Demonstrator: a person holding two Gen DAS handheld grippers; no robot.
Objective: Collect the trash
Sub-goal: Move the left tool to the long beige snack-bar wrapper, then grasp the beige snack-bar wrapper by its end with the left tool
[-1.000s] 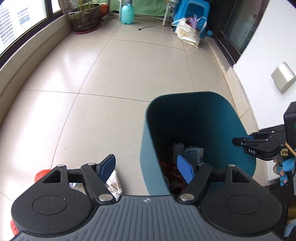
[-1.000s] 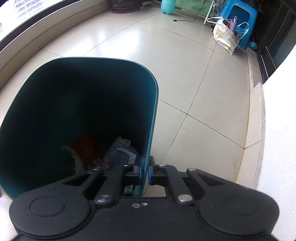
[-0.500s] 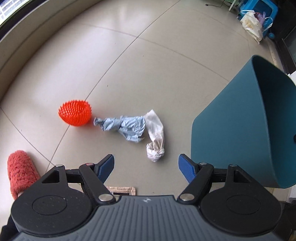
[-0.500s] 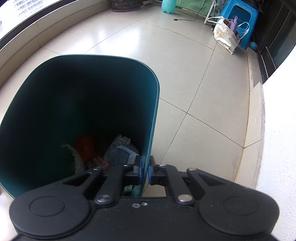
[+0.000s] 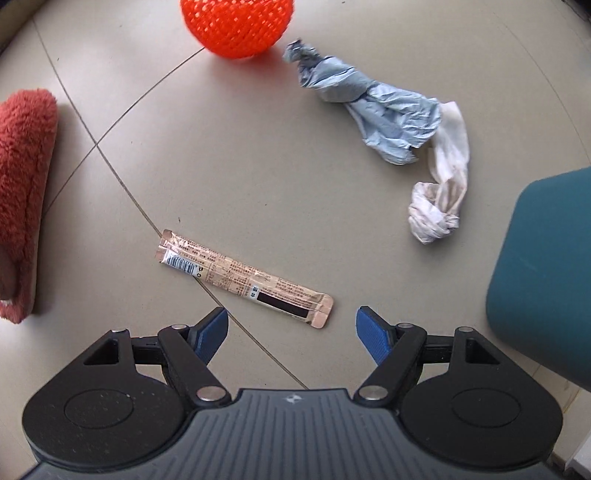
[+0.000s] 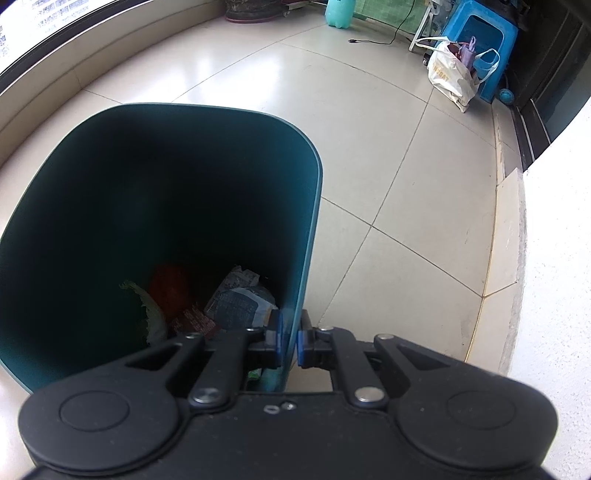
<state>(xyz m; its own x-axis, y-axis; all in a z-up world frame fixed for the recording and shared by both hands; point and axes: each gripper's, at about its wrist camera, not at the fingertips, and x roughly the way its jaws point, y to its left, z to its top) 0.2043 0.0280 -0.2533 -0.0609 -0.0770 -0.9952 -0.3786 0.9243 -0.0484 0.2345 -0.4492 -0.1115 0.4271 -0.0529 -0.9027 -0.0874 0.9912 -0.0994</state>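
Observation:
My left gripper [image 5: 291, 332] is open and empty, just above the tiled floor. A flat tan sachet wrapper [image 5: 243, 278] lies right in front of it, its near end between the blue fingertips. Further off lie a crumpled blue-and-white wad [image 5: 391, 122] with a knotted white end [image 5: 434, 216] and an orange mesh ball [image 5: 236, 24]. My right gripper [image 6: 289, 341] is shut on the rim of the teal trash bin [image 6: 308, 206], which holds wrappers and scraps [image 6: 236, 302]. The bin's side shows in the left wrist view [image 5: 543, 273].
A red fluffy slipper [image 5: 22, 192] lies on the floor at the left. In the right wrist view, a white bag [image 6: 452, 74] and blue stool [image 6: 476, 40] stand far back by the dark door; a white wall [image 6: 554, 295] is at the right.
My left gripper swung from over the bin down to the floor and closer to the trash; the sachet wrapper now lies before its fingers. The right gripper keeps its hold on the bin rim.

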